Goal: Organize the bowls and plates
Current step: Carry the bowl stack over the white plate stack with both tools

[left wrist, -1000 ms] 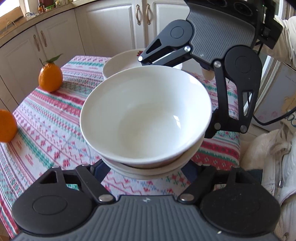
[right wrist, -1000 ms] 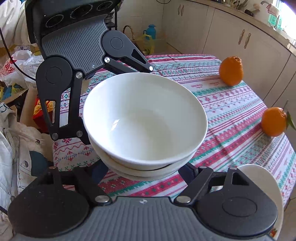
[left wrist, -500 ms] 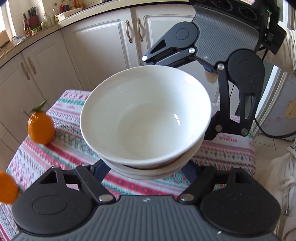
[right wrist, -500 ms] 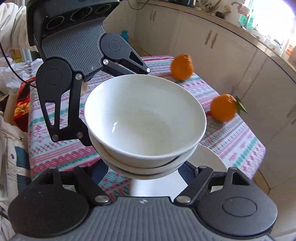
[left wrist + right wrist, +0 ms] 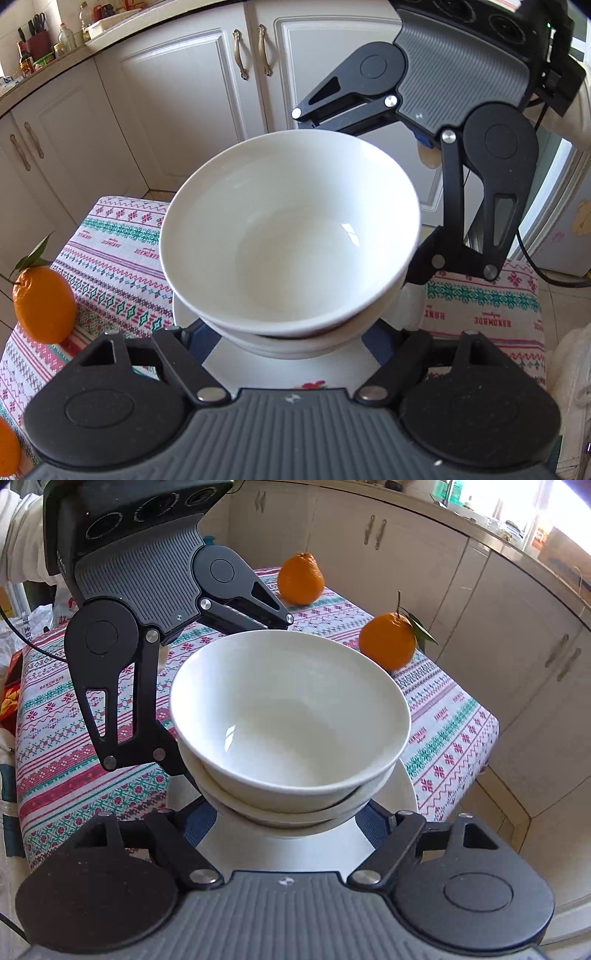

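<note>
Two nested white bowls (image 5: 291, 240) (image 5: 291, 716) hang in the air between my two grippers, which face each other. My left gripper (image 5: 288, 339) grips the stack from its side; my right gripper (image 5: 288, 819) grips it from the opposite side. Each gripper also shows in the other's view, the right gripper (image 5: 417, 206) behind the bowls and the left gripper (image 5: 173, 698) likewise. A white plate (image 5: 280, 369) (image 5: 402, 794) lies on the patterned tablecloth (image 5: 110, 254) (image 5: 443, 723) right under the bowls. The fingertips are hidden behind the bowls.
Two oranges (image 5: 301, 578) (image 5: 388, 640) sit on the cloth beyond the bowls; in the left wrist view they are at the left edge (image 5: 44, 304) (image 5: 7, 448). White kitchen cabinets (image 5: 184, 92) (image 5: 517, 627) surround the small table, whose edges are close by.
Both grippers have carried the nested bowls across the table, and the stack now hangs over the white plate, which earlier lay off to the side.
</note>
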Demonstrator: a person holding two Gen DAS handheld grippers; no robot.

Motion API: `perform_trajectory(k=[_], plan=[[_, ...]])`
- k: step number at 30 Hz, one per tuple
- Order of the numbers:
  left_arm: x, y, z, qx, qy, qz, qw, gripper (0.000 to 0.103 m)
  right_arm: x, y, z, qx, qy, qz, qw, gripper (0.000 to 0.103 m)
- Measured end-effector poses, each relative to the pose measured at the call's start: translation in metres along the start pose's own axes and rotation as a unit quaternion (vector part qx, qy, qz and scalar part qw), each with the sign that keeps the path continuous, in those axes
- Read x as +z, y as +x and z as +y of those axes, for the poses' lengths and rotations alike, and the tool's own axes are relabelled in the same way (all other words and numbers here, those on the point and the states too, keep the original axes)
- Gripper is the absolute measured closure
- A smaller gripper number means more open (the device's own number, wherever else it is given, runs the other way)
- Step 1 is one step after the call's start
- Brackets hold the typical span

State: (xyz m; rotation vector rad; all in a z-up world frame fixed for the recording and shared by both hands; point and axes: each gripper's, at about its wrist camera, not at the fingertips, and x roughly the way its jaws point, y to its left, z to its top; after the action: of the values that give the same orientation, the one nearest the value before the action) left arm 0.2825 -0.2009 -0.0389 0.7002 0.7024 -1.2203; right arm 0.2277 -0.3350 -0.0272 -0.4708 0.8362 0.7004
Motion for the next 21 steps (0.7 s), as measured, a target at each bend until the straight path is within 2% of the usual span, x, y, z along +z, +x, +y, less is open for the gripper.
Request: perform_trajectory(k=[6,21], plan=[[0.003,0.011,0.004,-0.004,0.000,0.002,1.0000,0.022,-0.007,0.003,-0.007,-0.001,0.010,0.001,1.000,0.018],[0.002,0.008,0.001,-0.010,-0.007,0.001,0.9999,0.022,-0.010,0.010,-0.016,0.014,0.036,0.004,0.999,0.018]])
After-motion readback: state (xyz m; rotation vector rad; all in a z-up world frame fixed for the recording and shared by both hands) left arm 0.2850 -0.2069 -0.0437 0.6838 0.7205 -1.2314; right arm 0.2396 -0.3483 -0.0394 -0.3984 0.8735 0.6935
